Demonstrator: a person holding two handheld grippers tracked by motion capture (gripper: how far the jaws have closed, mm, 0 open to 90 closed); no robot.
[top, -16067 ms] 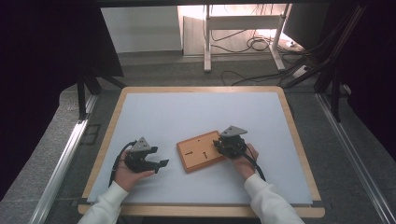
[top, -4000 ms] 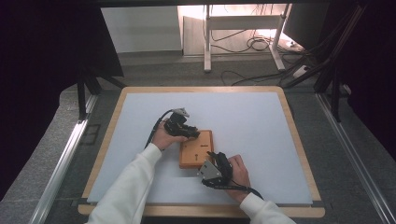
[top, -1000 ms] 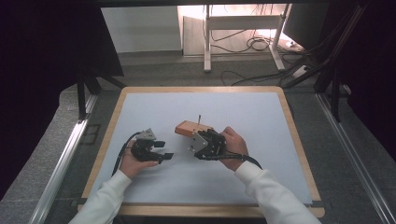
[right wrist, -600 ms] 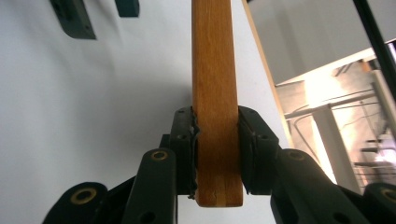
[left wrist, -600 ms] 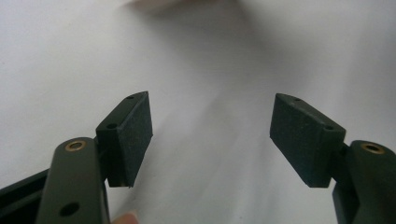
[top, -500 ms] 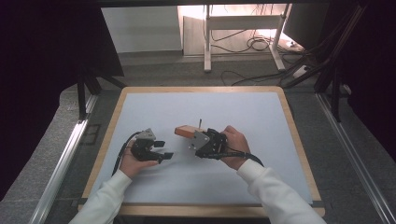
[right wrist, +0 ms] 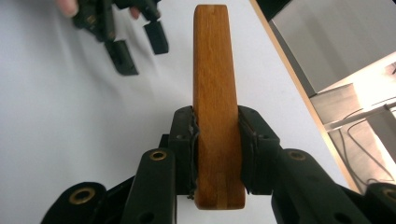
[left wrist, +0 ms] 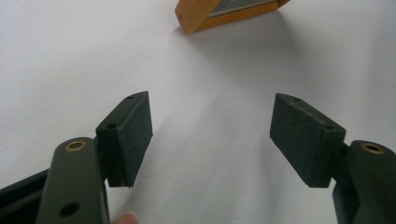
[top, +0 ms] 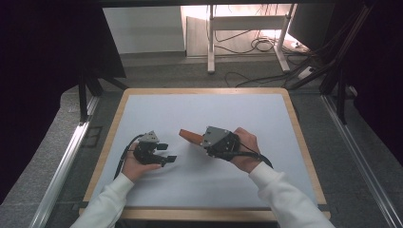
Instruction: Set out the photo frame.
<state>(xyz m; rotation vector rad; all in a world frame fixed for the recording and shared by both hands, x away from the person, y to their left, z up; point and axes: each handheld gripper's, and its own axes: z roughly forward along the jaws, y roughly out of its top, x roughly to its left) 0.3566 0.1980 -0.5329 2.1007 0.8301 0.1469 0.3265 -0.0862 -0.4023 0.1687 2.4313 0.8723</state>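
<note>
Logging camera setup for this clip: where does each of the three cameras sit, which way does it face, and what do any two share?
High view: above the person's side, facing forward and down on the table; both sleeved forearms, left gripper, right gripper.
Left gripper view: on the left gripper, along its open jaws over the white surface.
Right gripper view: on the right gripper, along jaws clamping the wooden block.
Shared: all three see the block.

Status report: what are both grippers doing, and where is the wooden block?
Right gripper shut on wooden block, held edge-up. Left gripper open, empty. Nothing between them on white table.
</note>
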